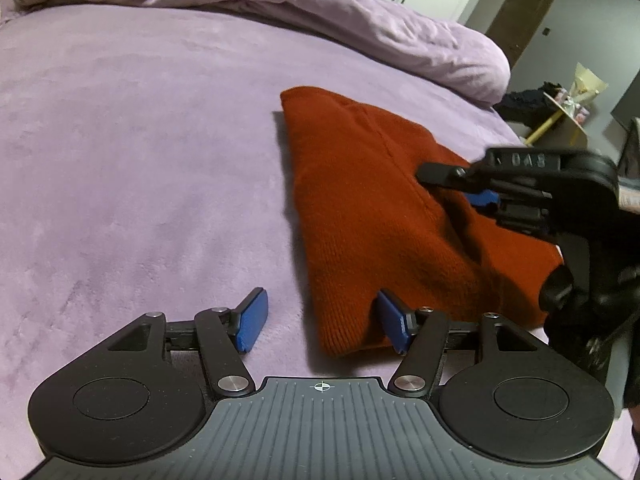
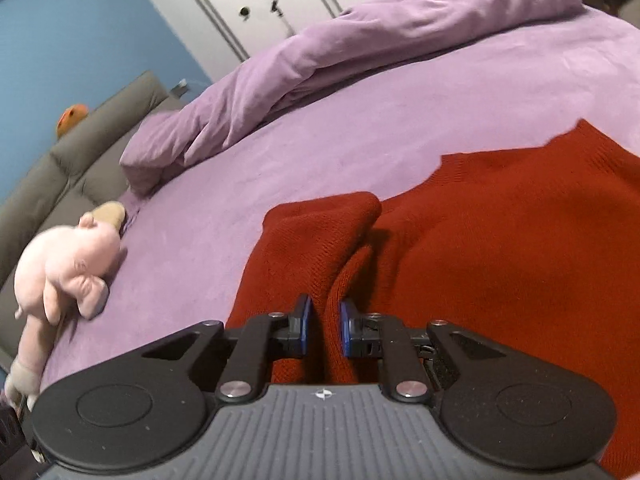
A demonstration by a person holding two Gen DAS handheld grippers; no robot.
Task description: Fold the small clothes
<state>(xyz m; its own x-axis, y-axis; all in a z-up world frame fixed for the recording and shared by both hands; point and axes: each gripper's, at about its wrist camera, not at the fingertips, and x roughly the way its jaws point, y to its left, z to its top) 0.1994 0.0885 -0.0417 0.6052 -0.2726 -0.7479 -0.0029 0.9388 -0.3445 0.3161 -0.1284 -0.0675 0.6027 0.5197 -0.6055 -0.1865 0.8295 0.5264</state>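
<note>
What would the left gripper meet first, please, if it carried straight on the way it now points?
Probably the near corner of the red knit garment, lying between the left gripper's open fingers, though depth is uncertain.

Bare bedsheet leftward (duvet beyond)

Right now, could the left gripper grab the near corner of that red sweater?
Probably yes. The left gripper stands open at the red sweater, whose near corner already lies between its fingers, nothing blocking. The right gripper pinches a fold further along.
</note>
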